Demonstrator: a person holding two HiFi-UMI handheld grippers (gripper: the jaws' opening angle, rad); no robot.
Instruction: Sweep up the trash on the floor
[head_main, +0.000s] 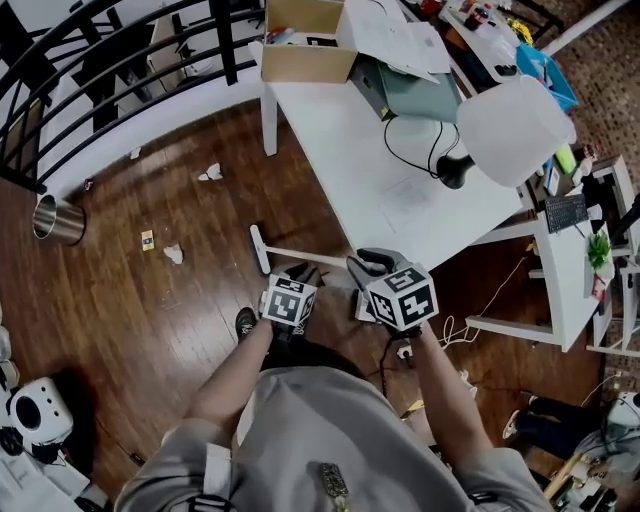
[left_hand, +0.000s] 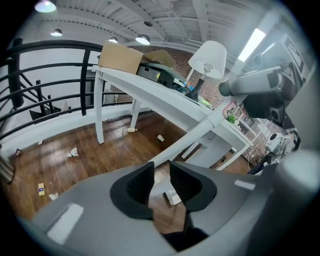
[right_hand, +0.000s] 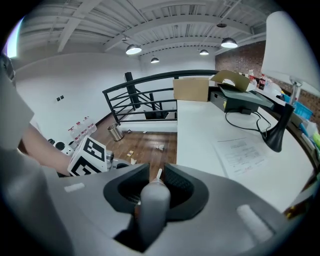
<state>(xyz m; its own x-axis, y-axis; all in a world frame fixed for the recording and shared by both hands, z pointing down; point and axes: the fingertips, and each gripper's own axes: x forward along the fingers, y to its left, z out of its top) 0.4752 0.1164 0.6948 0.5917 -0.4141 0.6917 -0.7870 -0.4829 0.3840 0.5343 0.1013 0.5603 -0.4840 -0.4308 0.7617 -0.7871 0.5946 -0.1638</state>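
A broom lies low over the wooden floor, its head pointing away from me and its white pole running back to a grey grip. My right gripper is shut on that grey grip, which fills the gap between the jaws. My left gripper sits just left of it, lower on the pole. Its jaws stand apart with the white pole passing between them, pads not pressing. Paper scraps and a small yellow piece lie on the floor ahead.
A steel bin stands at the left by the black railing. A white table with a cardboard box, lamp and cable is at the right. More scraps lie under the table. My shoe is near the broom.
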